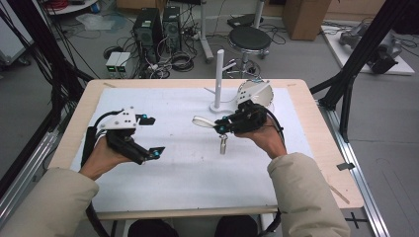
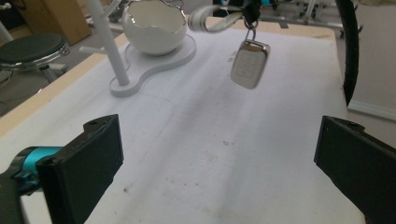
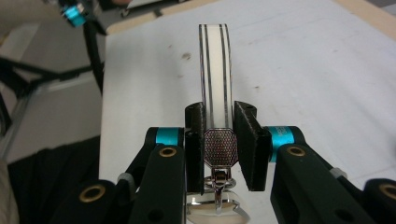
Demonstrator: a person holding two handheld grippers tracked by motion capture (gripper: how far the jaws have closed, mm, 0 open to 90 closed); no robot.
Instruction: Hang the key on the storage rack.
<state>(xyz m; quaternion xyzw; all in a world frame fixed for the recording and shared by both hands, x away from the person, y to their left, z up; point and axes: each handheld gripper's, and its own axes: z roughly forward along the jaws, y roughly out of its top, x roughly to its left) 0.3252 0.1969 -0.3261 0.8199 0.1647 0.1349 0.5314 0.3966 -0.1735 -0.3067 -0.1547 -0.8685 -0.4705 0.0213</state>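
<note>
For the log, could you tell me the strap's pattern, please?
The strap is cream with thin dark stripes, clearest in the right gripper view.

Black stool (image 1: 250, 38), two computer towers (image 1: 157, 27), cardboard box (image 1: 305, 17) on floor beyond table

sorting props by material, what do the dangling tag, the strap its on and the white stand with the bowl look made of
The tag looks like polished metal: silvery, with bright reflections. The strap, clamped in the right gripper, looks like glossy white leather or plastic with dark edge lines; I can't tell which. The stand seems matte white plastic or painted wood. Its bowl looks like glazed ceramic, shiny, with a jagged rim.
</note>
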